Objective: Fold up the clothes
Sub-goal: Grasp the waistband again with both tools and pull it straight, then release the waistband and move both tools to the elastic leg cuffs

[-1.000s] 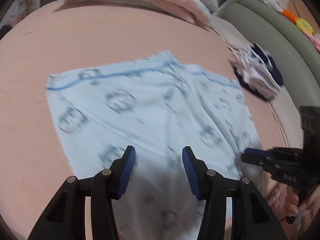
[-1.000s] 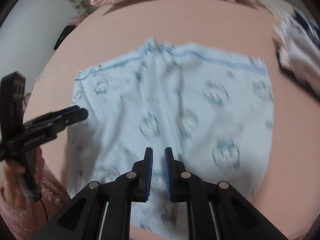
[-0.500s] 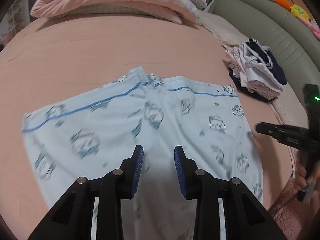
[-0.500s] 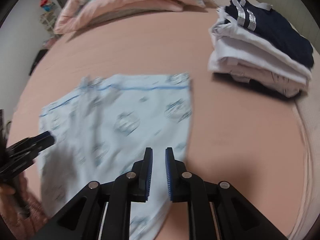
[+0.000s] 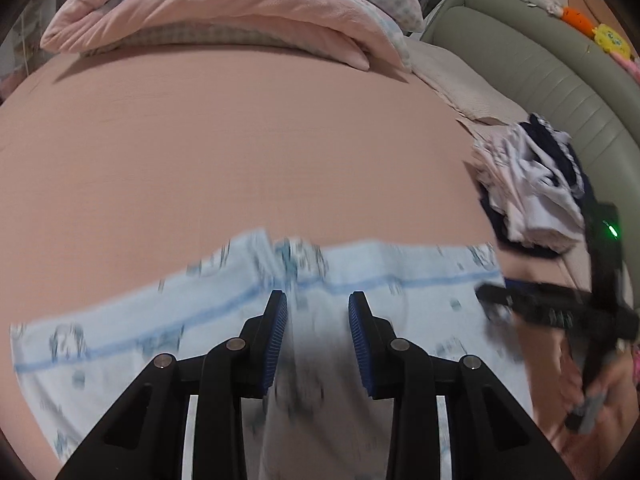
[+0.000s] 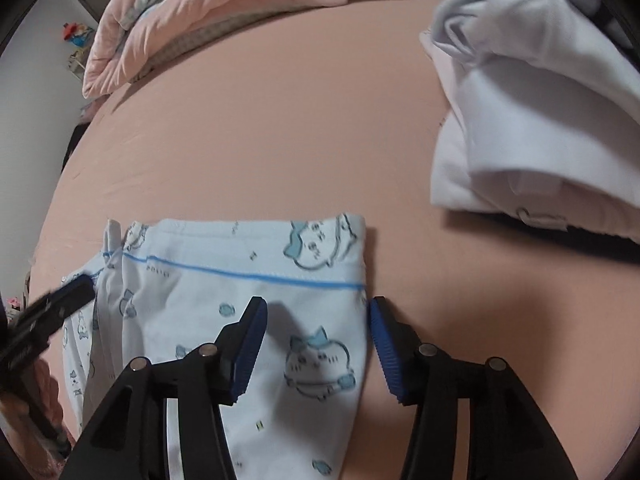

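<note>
We see pale blue printed shorts (image 6: 248,296) flat on the pink bed (image 6: 280,120). Right claw (image 6: 316,344) gapes wide over their right edge; left claw (image 5: 318,344) spread above the middle, gripping nothing.

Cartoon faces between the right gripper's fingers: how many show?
2. One large face lies between the fingers, below the blue stripe; another sits above it near the hem. Others may be hidden.

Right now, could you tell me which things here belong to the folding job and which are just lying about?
Job:
- blue pyjamas
- left hand-held gripper, open
- right hand-held gripper, open
- folded pile

Lying about:
- pink duvet
- soft toys on the headboard
</note>
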A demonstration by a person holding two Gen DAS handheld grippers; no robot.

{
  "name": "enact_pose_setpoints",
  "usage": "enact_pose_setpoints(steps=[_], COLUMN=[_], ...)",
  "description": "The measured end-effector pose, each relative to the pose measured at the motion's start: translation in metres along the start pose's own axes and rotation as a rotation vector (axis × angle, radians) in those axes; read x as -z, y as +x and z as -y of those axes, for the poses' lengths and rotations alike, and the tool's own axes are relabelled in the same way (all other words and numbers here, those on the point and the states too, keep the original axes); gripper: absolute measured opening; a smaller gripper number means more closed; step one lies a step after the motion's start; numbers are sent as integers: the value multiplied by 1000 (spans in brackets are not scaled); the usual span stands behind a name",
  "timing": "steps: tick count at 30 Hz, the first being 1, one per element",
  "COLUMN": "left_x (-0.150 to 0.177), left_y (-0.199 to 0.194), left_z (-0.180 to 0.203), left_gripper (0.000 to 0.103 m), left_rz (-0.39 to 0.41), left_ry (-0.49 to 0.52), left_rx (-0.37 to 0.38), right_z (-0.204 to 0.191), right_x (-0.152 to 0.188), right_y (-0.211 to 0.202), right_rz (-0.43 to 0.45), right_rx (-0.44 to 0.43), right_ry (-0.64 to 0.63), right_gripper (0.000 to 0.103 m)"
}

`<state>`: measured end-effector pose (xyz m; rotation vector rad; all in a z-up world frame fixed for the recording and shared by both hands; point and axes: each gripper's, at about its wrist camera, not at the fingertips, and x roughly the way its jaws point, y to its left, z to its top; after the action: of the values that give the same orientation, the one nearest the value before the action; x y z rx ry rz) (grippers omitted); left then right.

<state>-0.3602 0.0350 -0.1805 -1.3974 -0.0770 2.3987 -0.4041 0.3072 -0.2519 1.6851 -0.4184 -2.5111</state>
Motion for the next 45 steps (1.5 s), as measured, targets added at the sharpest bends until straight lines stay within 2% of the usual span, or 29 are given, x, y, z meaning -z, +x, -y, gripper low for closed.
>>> enact_pose_setpoints(steps=[1, 2, 3, 8, 11, 14, 16, 21, 23, 24, 25, 26, 29, 32, 34, 37, 39, 40, 42, 43, 44, 45], left_x=[-5, -10, -12, -14, -18, -18, -16, -20, -22, -22, -23, -24, -31, -39, -39, -37, -43, -44, -32, -25, -19, -13], left_y=[9, 17, 22, 25, 18, 23, 30, 58, 61, 61, 61, 60, 50, 57, 74, 77, 69, 63, 34, 20, 6, -8], left_z=[2, 4, 5, 13, 15, 22, 29, 32, 34, 37, 40, 43, 54, 52, 45, 46, 37, 33, 30, 28, 27, 26], left_gripper=[29, 29, 29, 29, 29, 29, 29, 29, 28, 24, 7, 5, 4, 4, 5, 7, 10, 17, 35, 50, 56, 56], left_rz=[-19, -36, -43, -26, 16, -5, -22, -81, -103, -115, -124, -123, -69, -58, -85, -81, -100, -105, -70, -53, -35, -18], left_ry=[3, 7, 12, 45, 37, 56, 85, 102, 111, 125, 139, 148, 195, 172, 137, 122, 82, 66, 70, 72, 73, 75], left_rx=[-1, -4, -12, -33, -8, 7, 7, -126, -125, -111, -96, -80, -70, -89, -108, -115, -77, -61, -62, -62, -63, -63], right_z=[-2, -5, -6, 1, 5, 11, 18, 32, 38, 39, 38, 38, 31, 21, 26, 45, 46, 43, 35, 32, 29, 27], right_x=[0, 0, 1, 4, 6, 12, 15, 15, 15, 15, 15, 14, 13, 10, 13, 17, 16, 16, 22, 27, 32, 37], right_y=[1, 3, 2, -15, -25, -50, -57, -38, -26, -24, -25, -27, -41, -56, -47, -13, -12, -17, -32, -41, -50, -59], right_rz=[7, 13, 22, 83, 119, 142, 136, 69, 29, 24, 32, 40, 99, 168, 158, 78, 77, 79, 111, 128, 145, 162], right_rx=[9, 19, 28, 77, 106, 117, 86, 76, 76, 77, 73, 70, 72, 99, 122, 133, 134, 134, 140, 145, 149, 153], right_ry=[-15, -35, -44, -33, -27, -33, -4, 49, 69, 74, 77, 80, 57, 12, 24, 56, 68, 67, 47, 45, 43, 41], right_gripper=[48, 21, 2, 0, 0, 0, 0, 0, 0, 0, 0, 0, 0, 0, 0, 0, 3, 6, 6, 6, 6, 6])
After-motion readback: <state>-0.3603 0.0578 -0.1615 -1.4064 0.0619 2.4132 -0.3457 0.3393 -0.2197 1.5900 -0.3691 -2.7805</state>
